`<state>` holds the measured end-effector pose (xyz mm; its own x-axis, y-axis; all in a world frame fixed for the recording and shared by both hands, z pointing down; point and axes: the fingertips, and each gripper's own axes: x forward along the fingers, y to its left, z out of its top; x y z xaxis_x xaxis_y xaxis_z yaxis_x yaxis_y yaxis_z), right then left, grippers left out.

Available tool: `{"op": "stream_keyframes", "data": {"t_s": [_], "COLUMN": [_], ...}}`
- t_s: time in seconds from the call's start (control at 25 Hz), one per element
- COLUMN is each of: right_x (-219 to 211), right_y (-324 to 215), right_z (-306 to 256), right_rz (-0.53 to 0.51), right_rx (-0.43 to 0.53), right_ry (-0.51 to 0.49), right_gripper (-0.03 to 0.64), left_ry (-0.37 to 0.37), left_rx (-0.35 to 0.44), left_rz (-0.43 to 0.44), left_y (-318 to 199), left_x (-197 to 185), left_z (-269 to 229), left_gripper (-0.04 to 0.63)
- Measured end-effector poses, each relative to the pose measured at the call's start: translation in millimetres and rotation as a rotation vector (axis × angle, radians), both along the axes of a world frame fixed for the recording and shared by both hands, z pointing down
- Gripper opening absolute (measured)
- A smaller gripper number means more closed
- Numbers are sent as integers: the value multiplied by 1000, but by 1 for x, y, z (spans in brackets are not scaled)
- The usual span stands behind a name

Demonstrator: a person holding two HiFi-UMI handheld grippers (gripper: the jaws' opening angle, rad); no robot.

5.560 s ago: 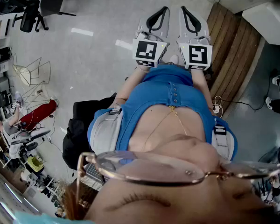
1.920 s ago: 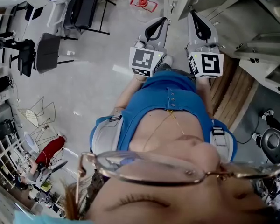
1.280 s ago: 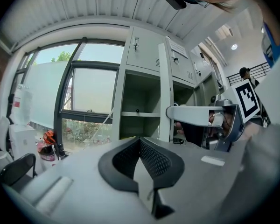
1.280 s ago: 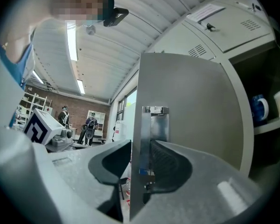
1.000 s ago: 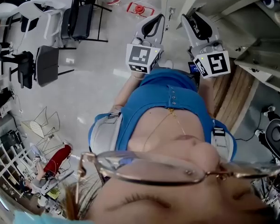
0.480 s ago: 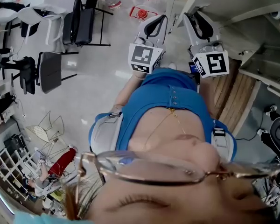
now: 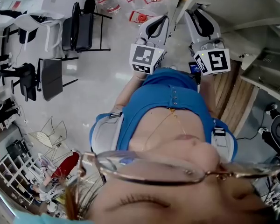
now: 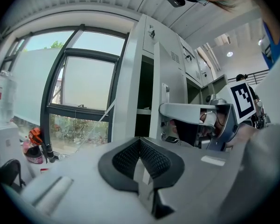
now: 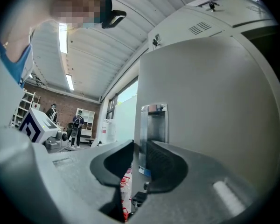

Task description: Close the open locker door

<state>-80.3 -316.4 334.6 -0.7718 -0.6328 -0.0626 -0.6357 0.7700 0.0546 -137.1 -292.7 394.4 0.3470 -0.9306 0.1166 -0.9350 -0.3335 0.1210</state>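
The grey locker door (image 9: 210, 106) stands open and fills the right gripper view, with a metal latch plate (image 9: 154, 122) near its free edge. My right gripper (image 9: 140, 148) straddles that edge. Its jaws are closing, and the pads look to touch both faces of the door. In the head view the right gripper (image 7: 201, 21) reaches toward the lockers at the top right. My left gripper (image 7: 154, 27) hovers beside it, shut and empty, its pads meeting (image 8: 140, 146). The left gripper view shows the open locker compartment (image 8: 144, 92) and the door (image 8: 170, 78) edge-on.
Water bottles with red caps (image 7: 141, 17) stand on the floor ahead, with black chairs (image 7: 81, 24) to the left. A wooden platform (image 7: 228, 97) runs under the lockers. A large window (image 8: 79, 92) lies left of the lockers. People stand far off (image 9: 77, 125).
Over several seconds the view has swung from bare floor to the lockers. Both grippers have come up to the open door, and the right one now sits at its edge.
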Motion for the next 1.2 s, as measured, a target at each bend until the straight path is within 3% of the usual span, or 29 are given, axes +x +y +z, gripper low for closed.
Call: {"op": "stream_keyframes", "data": {"t_s": [0.28, 1.2], "right_x": [-4, -13], "right_y": [-25, -80], "right_z": [4, 12], "right_rz": [17, 273], "right_rx": [-33, 14], "right_ry": [-70, 5], "right_gripper": [57, 45], "left_ry": [-1, 2], "left_rx": [12, -2], "left_rz": [32, 174], "left_y": [-20, -70], "left_x": [-5, -15], "left_z": [4, 15], "left_gripper": [-5, -5]}}
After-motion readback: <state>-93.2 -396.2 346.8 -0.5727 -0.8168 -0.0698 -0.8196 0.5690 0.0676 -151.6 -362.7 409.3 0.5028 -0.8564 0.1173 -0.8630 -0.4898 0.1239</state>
